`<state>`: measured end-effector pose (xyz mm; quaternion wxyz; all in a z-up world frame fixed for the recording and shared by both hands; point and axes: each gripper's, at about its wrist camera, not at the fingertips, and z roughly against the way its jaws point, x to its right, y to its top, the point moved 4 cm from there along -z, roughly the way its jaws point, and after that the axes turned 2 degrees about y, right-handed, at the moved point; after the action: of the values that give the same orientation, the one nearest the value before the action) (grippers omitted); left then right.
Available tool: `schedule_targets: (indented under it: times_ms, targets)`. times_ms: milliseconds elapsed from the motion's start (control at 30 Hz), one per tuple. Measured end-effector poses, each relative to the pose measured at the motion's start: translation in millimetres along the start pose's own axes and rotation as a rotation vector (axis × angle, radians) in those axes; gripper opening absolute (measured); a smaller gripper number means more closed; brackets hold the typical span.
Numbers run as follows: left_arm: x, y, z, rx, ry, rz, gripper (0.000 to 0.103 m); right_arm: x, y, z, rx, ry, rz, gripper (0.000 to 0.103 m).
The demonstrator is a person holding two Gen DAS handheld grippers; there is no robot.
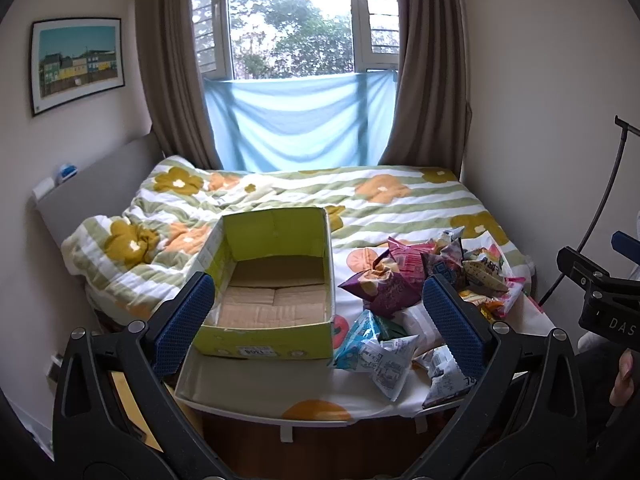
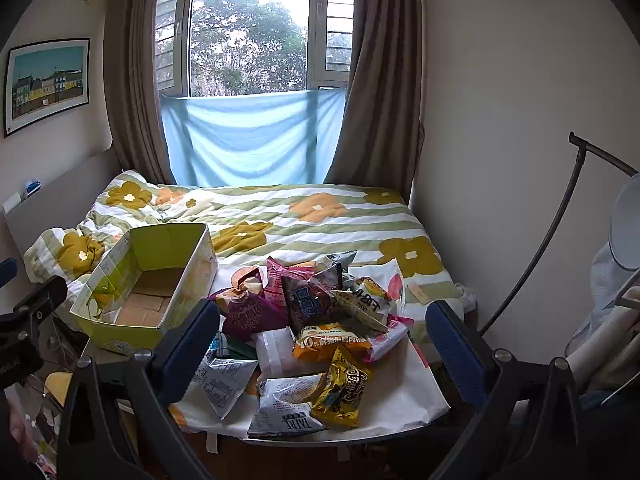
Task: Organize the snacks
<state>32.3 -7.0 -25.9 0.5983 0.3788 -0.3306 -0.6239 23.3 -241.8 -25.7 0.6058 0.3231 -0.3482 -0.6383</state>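
On the near end of the bed, an open green box sits with its cardboard floor bare, serving as the landmark for all that follows. To the right of the box, a loose heap of snack packets lies on the flowered cover, none of them inside the box yet. Closest to the box is a purple bag, its crumpled top just beside the box's right wall; farther right are a dark packet and an orange packet, and nearer the viewer than the box lie a yellow bag and grey-white pouches. Short of the box's near edge hovers the left gripper, jaws spread to their widest with nothing between them. Right of the box, above the near side of the heap, hangs the right gripper, likewise at full spread and holding nothing. Judged from the bare box, the task stands at its opening step: choosing a first packet. The next move appears to call for lowering one gripper onto a single bag, probably the purple one next to the box, pinching a crimped edge without dragging its neighbours, then carrying it leftward over the box wall.
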Motion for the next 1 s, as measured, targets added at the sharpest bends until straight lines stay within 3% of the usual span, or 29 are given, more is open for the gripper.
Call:
schedule_targets:
  times_ms: [1000]
  targets:
    - [7.8,-0.2,2.8,-0.019,-0.019,0.004,0.103,5.2,-6.6,-5.3,-0.021,0.026,-0.024,0.103]
